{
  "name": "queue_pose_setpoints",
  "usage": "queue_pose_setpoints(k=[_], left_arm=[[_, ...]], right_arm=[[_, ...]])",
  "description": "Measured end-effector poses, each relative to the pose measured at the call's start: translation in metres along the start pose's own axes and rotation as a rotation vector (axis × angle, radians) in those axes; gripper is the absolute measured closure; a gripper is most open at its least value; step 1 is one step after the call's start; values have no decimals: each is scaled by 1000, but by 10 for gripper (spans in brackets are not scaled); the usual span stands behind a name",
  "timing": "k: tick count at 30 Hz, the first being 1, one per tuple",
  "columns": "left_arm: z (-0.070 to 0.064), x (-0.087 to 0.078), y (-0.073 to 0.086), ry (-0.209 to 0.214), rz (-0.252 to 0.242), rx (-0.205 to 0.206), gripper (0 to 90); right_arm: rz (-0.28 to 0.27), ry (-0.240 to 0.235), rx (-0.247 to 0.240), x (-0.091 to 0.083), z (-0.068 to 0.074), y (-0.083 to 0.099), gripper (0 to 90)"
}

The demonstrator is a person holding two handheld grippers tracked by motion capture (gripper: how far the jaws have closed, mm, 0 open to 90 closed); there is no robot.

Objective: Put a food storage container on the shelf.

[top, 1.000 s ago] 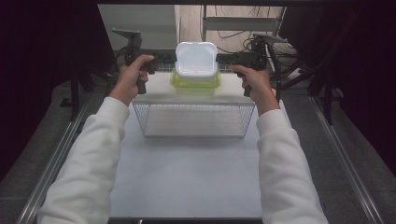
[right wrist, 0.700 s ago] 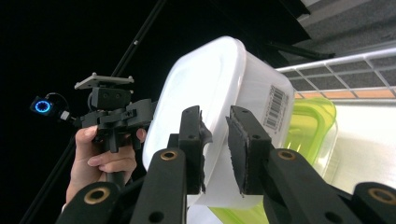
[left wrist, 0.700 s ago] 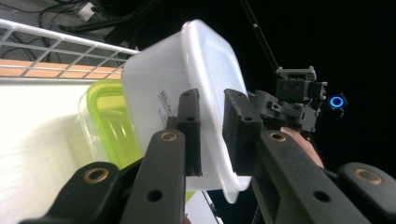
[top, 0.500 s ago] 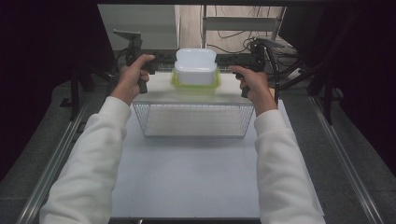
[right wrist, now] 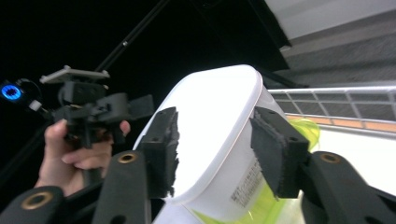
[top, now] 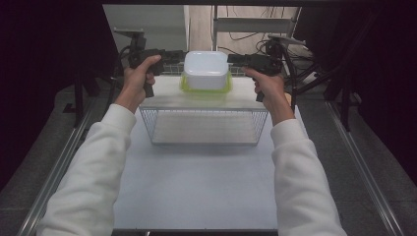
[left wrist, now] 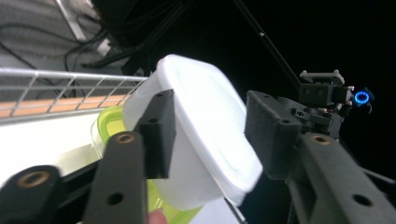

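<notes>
Between both tools (top: pixel 169 55) (top: pixel 236 59), white container (top: pixel 205 70).

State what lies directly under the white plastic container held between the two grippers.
A yellow-green plastic lid or tray sits under the white plastic container, its rim showing around the base. The container covers its middle, so whether they touch cannot be told.
</notes>
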State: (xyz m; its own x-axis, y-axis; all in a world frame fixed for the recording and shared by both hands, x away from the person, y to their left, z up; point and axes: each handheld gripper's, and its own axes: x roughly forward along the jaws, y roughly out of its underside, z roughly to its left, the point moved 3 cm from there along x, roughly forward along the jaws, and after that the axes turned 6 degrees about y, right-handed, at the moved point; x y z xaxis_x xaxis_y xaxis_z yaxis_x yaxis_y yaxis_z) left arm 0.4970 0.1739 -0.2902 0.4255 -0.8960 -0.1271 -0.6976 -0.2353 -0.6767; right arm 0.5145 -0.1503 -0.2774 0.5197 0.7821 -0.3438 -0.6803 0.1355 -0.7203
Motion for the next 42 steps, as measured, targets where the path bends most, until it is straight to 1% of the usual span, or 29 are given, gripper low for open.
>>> queue_pose_setpoints(k=[2, 3, 4, 5, 7, 8, 10, 13, 15, 17, 19, 20, 21, 23, 27, 29, 32, 33, 34, 38, 40, 42], left_arm=[[-6, -4, 3, -36, 19, 58, 489], [-9, -6, 5, -45, 33, 84, 478], [-11, -7, 8, -49, 43, 99, 460], [-14, -10, 12, -58, 63, 123, 443], [-18, -15, 18, -69, 83, 163, 407], [-20, -19, 22, -74, 84, 174, 394], [-25, -25, 30, -78, 96, 201, 376], [-32, -35, 44, -115, 109, 252, 356], [-34, -39, 53, -109, 111, 259, 349], [-35, -44, 63, -124, 126, 284, 347], [-35, -48, 75, -120, 140, 290, 345], [-35, -48, 78, -119, 143, 293, 344], [-35, -49, 82, -121, 149, 296, 344], [-35, -51, 93, -123, 169, 307, 341], [-34, -54, 116, -144, 207, 336, 337], [-33, -56, 125, -152, 219, 345, 336], [-30, -59, 142, -152, 238, 346, 333], [-28, -60, 151, -159, 247, 346, 331], [-27, -61, 155, -162, 252, 351, 330], [-21, -66, 177, -172, 274, 355, 325], [-17, -68, 189, -183, 284, 358, 325], [-12, -69, 203, -204, 303, 357, 325]], right_arm=[[-6, 14, -42, -7, 3, 1, 468], [-6, 18, -58, -11, 4, 2, 458], [-8, 19, -74, -14, 5, 3, 441], [-7, 21, -83, -17, 7, 5, 429], [6, 45, -138, -27, 10, 11, 391], [14, 53, -162, -31, 11, 15, 377], [29, 63, -184, -40, 11, 23, 359], [45, 71, -202, -49, 11, 31, 350], [55, 80, -219, -55, 10, 37, 349], [60, 84, -243, -60, 9, 44, 348], [74, 96, -261, -64, 9, 51, 349], [85, 103, -279, -67, 9, 57, 349], [89, 105, -285, -68, 9, 59, 349], [102, 116, -310, -71, 9, 67, 349], [135, 137, -356, -79, 5, 89, 349], [143, 141, -362, -82, 2, 99, 349], [152, 142, -367, -87, -3, 115, 349], [155, 140, -367, -88, -4, 119, 349], [164, 136, -366, -90, -7, 128, 348], [179, 142, -371, -95, -16, 148, 348], [190, 139, -363, -98, -21, 157, 348], [208, 139, -359, -99, -26, 168, 348]])
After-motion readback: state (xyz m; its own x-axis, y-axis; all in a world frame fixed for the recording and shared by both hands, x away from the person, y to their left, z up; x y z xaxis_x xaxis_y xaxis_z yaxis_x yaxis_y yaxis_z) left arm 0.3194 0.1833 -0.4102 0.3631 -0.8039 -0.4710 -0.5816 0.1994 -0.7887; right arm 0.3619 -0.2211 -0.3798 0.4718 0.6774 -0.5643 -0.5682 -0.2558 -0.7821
